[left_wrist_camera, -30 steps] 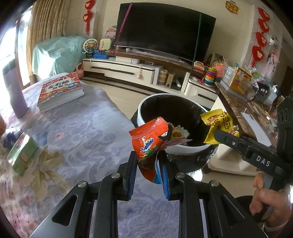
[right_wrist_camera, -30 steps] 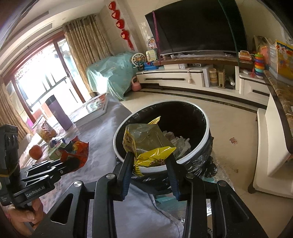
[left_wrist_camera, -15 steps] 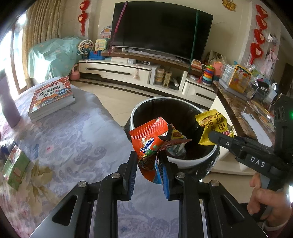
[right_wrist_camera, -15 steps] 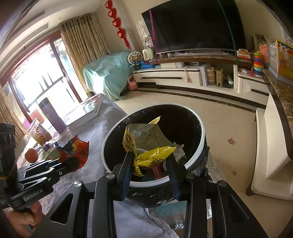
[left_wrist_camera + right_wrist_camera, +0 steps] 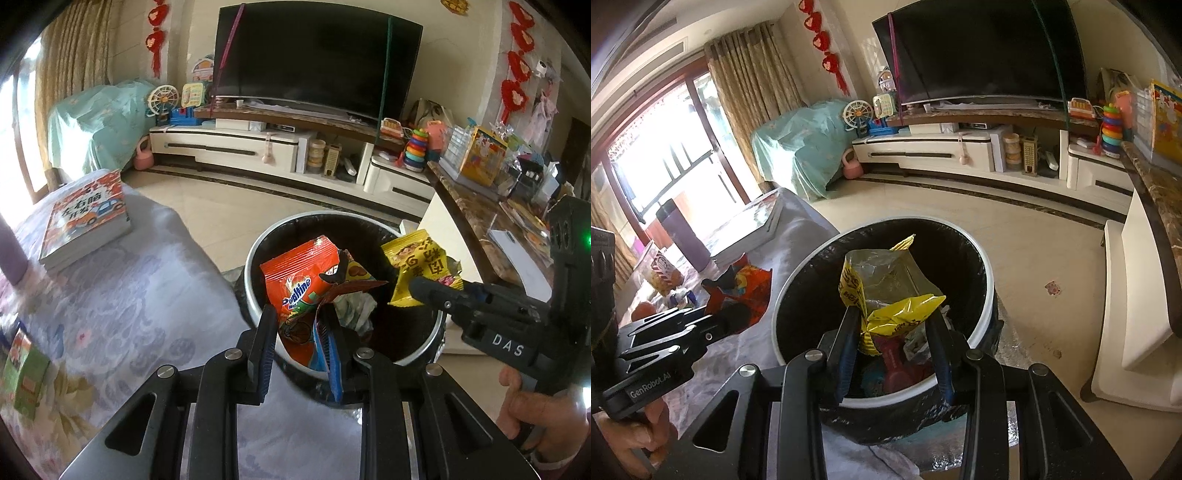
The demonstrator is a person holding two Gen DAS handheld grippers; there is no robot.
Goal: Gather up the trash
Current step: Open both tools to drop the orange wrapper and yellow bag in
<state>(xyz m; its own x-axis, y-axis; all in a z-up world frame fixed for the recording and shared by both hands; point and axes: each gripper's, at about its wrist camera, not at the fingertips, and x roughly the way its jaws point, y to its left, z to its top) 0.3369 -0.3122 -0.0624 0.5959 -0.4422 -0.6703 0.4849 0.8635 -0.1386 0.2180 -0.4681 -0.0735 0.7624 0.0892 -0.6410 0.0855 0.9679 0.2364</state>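
Note:
My left gripper [image 5: 301,332] is shut on an orange Ovaltine wrapper [image 5: 299,284] and holds it over the near rim of the round bin [image 5: 255,254] with a black liner. My right gripper [image 5: 892,325] is shut on a yellow snack bag [image 5: 886,291] above the bin's [image 5: 986,295] opening. The yellow bag [image 5: 417,266] also shows in the left wrist view, over the bin's right side. The orange wrapper [image 5: 750,291] shows in the right wrist view, left of the bin. Crumpled trash [image 5: 354,314] lies inside the bin.
A table with a floral cloth [image 5: 129,295] lies left of the bin, bearing books [image 5: 85,218], a green box [image 5: 24,373] and a purple cup [image 5: 683,232]. A marble-topped counter [image 5: 476,206] stands at the right. The TV stand [image 5: 258,147] is beyond open floor.
Both grippers have moved closer to the bin with their wrappers; the bin now sits lower and larger in both views, with the wrappers over its opening.

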